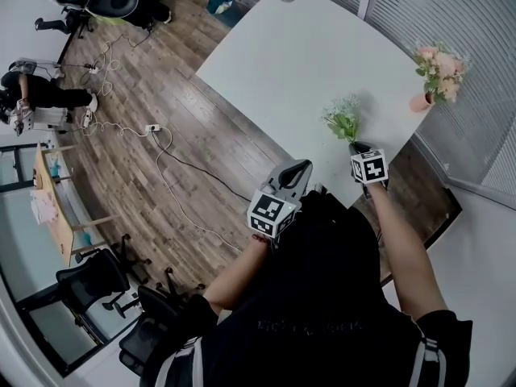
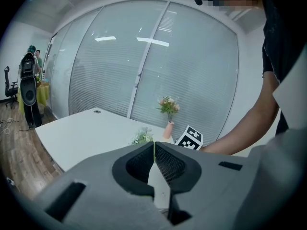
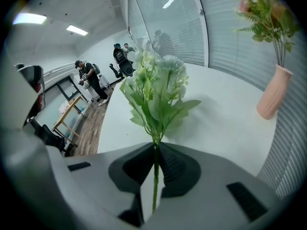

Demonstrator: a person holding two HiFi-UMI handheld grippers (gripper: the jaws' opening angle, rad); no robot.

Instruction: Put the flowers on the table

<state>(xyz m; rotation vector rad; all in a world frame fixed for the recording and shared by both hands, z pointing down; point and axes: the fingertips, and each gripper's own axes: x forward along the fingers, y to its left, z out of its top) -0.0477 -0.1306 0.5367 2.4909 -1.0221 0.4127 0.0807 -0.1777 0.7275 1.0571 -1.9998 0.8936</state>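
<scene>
A bunch of white and green flowers (image 3: 154,87) stands up out of my right gripper (image 3: 156,147), whose jaws are shut on its thin green stem. In the head view the same flowers (image 1: 343,120) hang over the near edge of the white table (image 1: 298,63), just beyond the right gripper (image 1: 359,147). My left gripper (image 1: 300,170) is held off the table's near edge, over the wooden floor, with its jaws closed and nothing between them. From the left gripper view (image 2: 154,147) the flowers (image 2: 142,137) show small beyond the jaws.
A pink vase with pink flowers (image 1: 438,75) stands at the table's right end by the blinds, also seen as a vase (image 3: 271,94) in the right gripper view. Cables (image 1: 165,164) run over the floor. Office chairs (image 1: 97,280) and people (image 1: 32,91) are at the left.
</scene>
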